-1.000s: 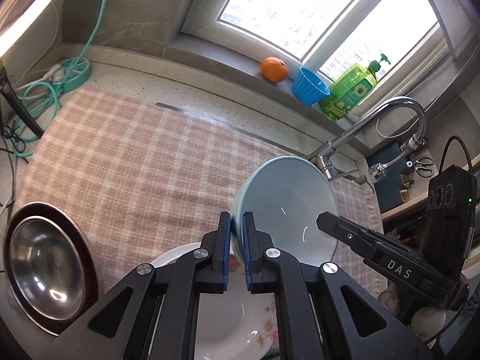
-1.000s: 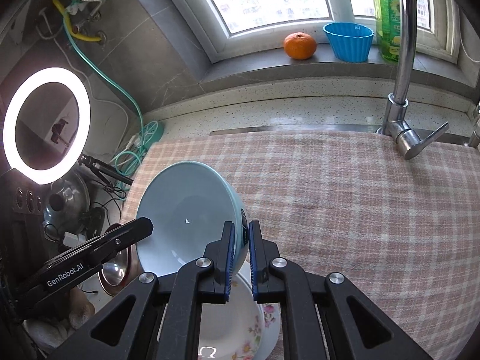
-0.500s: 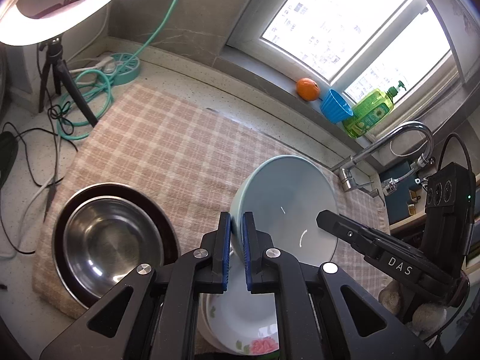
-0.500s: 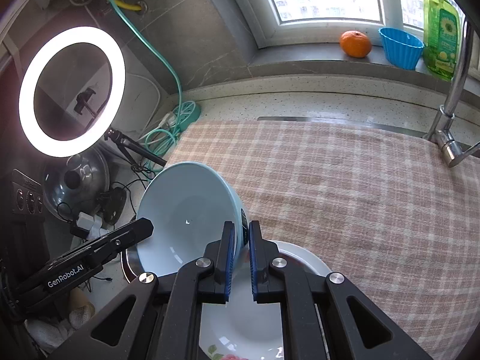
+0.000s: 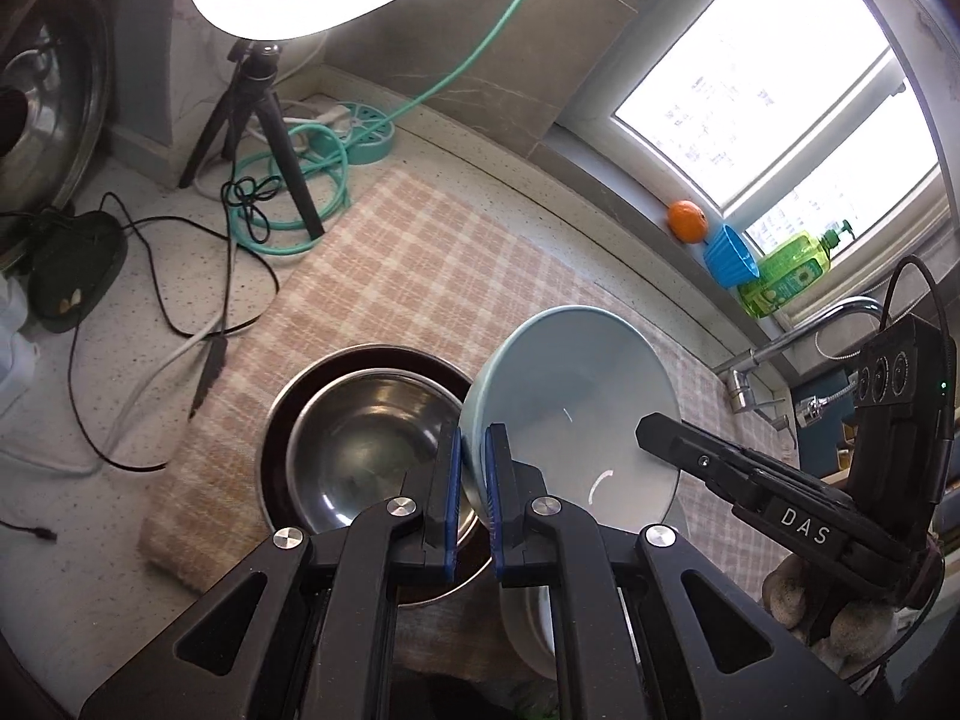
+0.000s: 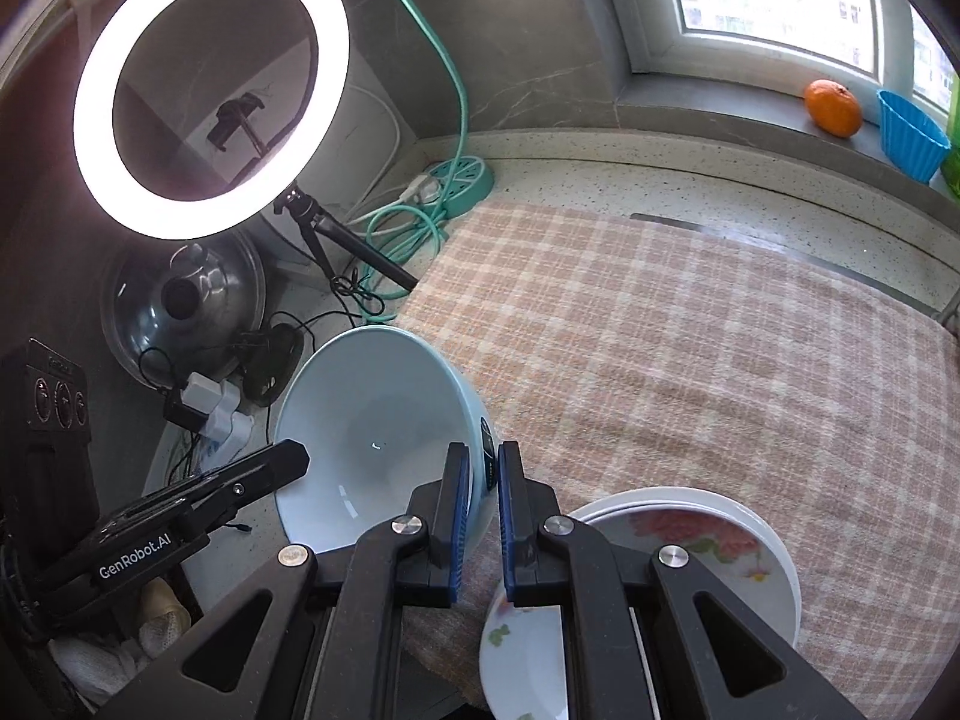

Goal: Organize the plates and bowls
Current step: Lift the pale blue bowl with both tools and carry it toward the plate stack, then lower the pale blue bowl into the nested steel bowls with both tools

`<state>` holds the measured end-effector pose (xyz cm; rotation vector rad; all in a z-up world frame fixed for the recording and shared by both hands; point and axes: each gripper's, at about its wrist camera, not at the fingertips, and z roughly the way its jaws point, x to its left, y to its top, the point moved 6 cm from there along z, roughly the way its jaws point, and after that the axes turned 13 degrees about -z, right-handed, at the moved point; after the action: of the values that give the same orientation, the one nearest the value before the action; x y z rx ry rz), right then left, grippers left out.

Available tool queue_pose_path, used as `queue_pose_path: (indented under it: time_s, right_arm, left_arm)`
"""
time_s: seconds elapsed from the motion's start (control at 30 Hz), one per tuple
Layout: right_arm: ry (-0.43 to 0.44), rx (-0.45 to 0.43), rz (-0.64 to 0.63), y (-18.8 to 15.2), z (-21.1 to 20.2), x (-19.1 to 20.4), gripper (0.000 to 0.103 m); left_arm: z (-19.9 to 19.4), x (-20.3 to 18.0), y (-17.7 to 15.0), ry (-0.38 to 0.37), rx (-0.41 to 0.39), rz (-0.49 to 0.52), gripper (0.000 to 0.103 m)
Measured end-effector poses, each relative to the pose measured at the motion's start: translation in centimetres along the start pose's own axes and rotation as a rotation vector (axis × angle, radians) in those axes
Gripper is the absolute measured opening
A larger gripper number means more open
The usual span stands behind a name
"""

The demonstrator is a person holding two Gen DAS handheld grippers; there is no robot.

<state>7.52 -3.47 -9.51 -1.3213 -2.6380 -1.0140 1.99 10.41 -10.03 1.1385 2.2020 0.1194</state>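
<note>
A light blue bowl [image 5: 576, 408] is held in the air by both grippers, one on each side of its rim. My left gripper [image 5: 473, 480] is shut on its left rim. My right gripper [image 6: 480, 498] is shut on its right rim; the bowl also shows in the right wrist view [image 6: 372, 420]. A steel bowl [image 5: 366, 450] sits inside a dark brown bowl [image 5: 276, 450] on the checked cloth, just left of and below the blue bowl. White floral plates [image 6: 708, 546] are stacked on the cloth at the lower right of the right wrist view.
A lit ring light [image 6: 210, 90] on a tripod [image 5: 270, 138] stands at the back left with green hose [image 5: 312, 180] and black cables [image 5: 150, 276]. An orange [image 5: 687, 221], blue cup [image 5: 729, 255] and green soap bottle [image 5: 786, 276] sit on the windowsill. A faucet [image 5: 780, 354] is at right.
Both grippers have carried the blue bowl left and up, away from the floral plates and over toward the steel bowl. Both grips on the bowl are unchanged.
</note>
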Motion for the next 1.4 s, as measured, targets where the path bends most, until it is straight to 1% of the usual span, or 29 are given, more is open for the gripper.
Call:
queue_pose_path:
  time_s: [0.27,0.53,0.83,0.97,1.27,1.4]
  right_arm:
    - [0.010,0.049,-0.052,0.3,3.0,3.0,0.009]
    - [0.007,0.093,-0.081,-0.2,5.4,4.4,0.009]
    - [0.007,0.136,-0.071,-0.8,7.3,4.4,0.009]
    - [0.007,0.144,-0.067,-1.0,7.5,4.3,0.008]
    - [0.010,0.176,-0.065,-1.4,8.4,4.1,0.009]
    - [0.014,0.179,-0.065,-1.3,8.4,4.2,0.011]
  left_arm:
    - [-0.3,3.7,0.2,0.027,-0.005,-0.063,0.006]
    - [0.0,5.8,0.1,0.046,0.007,-0.090,0.006]
    - [0.9,6.7,0.0,0.064,0.036,-0.094,0.006]
    - [1.3,7.0,-0.2,0.065,0.052,-0.104,0.006]
    - [1.7,7.1,-0.2,0.080,0.063,-0.105,0.006]
    - [1.9,7.2,-0.2,0.086,0.071,-0.110,0.006]
